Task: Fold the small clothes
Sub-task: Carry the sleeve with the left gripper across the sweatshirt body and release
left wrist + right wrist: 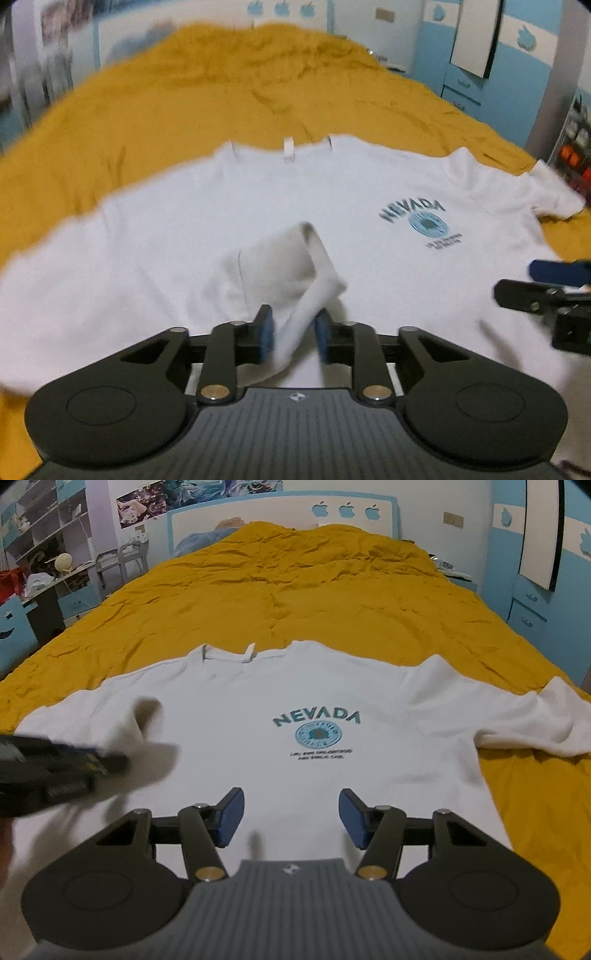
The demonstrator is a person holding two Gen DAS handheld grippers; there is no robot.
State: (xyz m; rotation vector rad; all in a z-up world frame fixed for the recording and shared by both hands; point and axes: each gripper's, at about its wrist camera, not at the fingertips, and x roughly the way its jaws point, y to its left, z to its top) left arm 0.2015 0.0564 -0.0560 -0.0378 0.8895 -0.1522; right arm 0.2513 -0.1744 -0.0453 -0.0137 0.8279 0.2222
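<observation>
A white T-shirt (295, 686) with a blue "NEVADA" print (317, 718) lies face up on a mustard-yellow bed cover; it also shows in the left wrist view (221, 206). My left gripper (293, 328) is shut on the shirt's left sleeve (295, 258), which is lifted and folded in over the body. In the right wrist view the left gripper (62, 764) shows blurred at the left. My right gripper (290, 818) is open and empty above the shirt's lower middle; it shows at the right edge of the left wrist view (543, 284). The right sleeve (524, 716) lies spread out.
The yellow bed cover (295, 590) stretches to a white and blue headboard (280, 513). Shelves and a desk (40, 565) stand to the left. Blue cabinets (532, 602) stand to the right of the bed.
</observation>
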